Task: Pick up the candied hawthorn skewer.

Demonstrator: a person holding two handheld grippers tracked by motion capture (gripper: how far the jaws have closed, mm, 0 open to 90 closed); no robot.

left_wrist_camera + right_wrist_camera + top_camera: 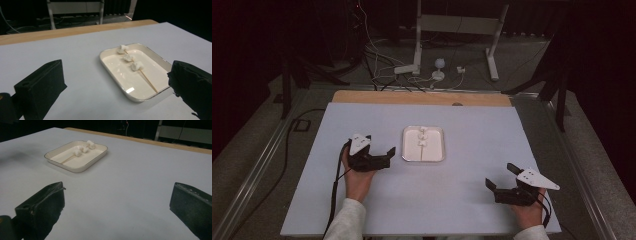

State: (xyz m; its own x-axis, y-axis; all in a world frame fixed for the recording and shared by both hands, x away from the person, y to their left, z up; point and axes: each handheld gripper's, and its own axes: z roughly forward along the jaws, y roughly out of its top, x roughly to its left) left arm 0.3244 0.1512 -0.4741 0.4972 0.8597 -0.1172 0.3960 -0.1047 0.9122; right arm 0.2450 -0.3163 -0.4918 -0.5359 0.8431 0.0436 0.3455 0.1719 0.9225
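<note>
The skewer (146, 78) is half lost against the shiny white tray (108, 52); three soft white lumps (137, 66) are stuck on it. Both the left gripper (379, 152) and the right gripper (501, 176) are held wide, empty.

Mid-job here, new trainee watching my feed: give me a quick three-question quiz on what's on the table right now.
1. True or false: the left gripper is shut on the skewer.
2. How many white pieces sit on the skewer in the tray? A) two B) three C) five
3. Fill in: the gripper closer to the tray is the ____ one; the right gripper rests toward the near edge of the table.

Key:
1. False. Its jaws stand wide apart beside the tray, holding nothing.
2. B, three.
3. Left.
</note>
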